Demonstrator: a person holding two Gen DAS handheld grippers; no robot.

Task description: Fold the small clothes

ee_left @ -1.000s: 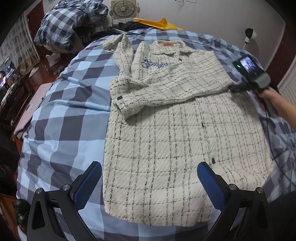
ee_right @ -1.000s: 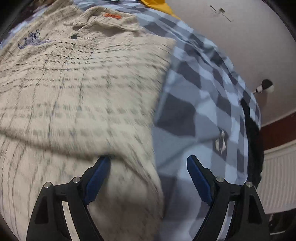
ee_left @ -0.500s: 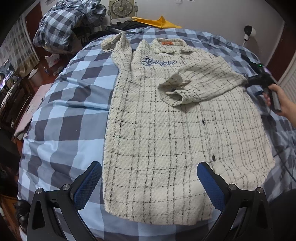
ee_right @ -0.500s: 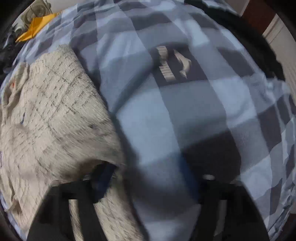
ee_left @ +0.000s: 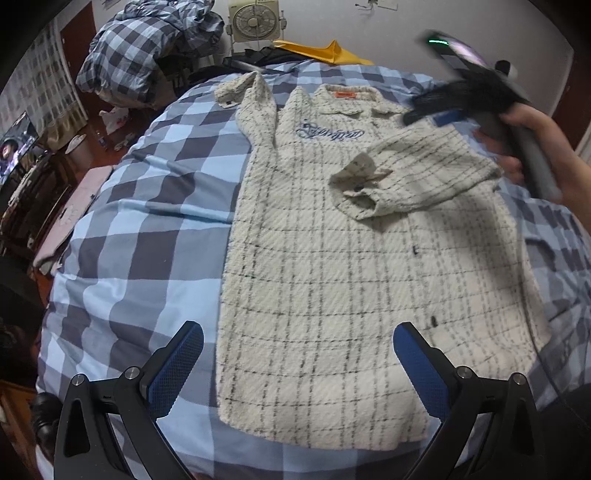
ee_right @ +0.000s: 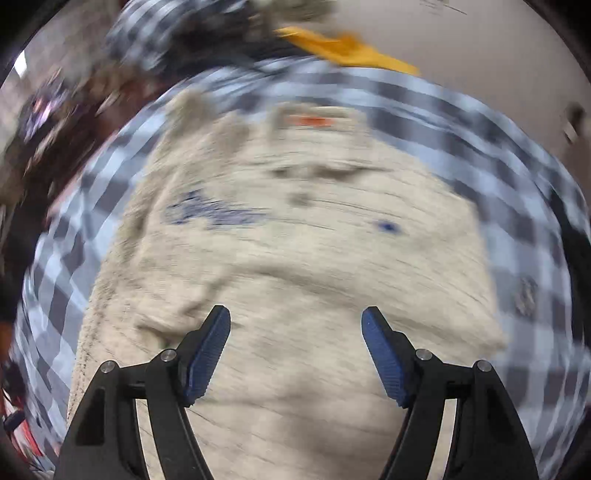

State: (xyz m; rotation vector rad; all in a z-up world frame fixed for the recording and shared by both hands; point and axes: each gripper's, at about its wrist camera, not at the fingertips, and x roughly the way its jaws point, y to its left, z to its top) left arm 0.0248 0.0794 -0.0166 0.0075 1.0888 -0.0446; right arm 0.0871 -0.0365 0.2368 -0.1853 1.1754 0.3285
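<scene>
A cream plaid shirt (ee_left: 332, 280) lies flat, collar away from me, on the blue checked bedspread (ee_left: 147, 229). Its right sleeve is folded across the chest, with the cuff (ee_left: 360, 194) near the middle. The other sleeve (ee_left: 255, 99) points up past the collar. My left gripper (ee_left: 297, 332) hovers open over the hem with nothing between its fingers. A hand (ee_left: 535, 147) holds my right gripper (ee_left: 448, 118), blurred, in the air above the shirt's right shoulder. In the right wrist view that gripper (ee_right: 295, 317) is open and empty, looking down on the shirt (ee_right: 295, 251).
A bundle of checked bedding (ee_left: 147, 55) is heaped at the far left corner. A box fan (ee_left: 255, 22) and a yellow cloth (ee_left: 325, 51) sit against the back wall. The bed drops off at the left to a cluttered floor (ee_left: 74, 147).
The right sleeve's cuff was dragged from the shirt's left edge back toward the middle. The right gripper then left the shoulder edge and rose above the shirt. The left gripper stayed put.
</scene>
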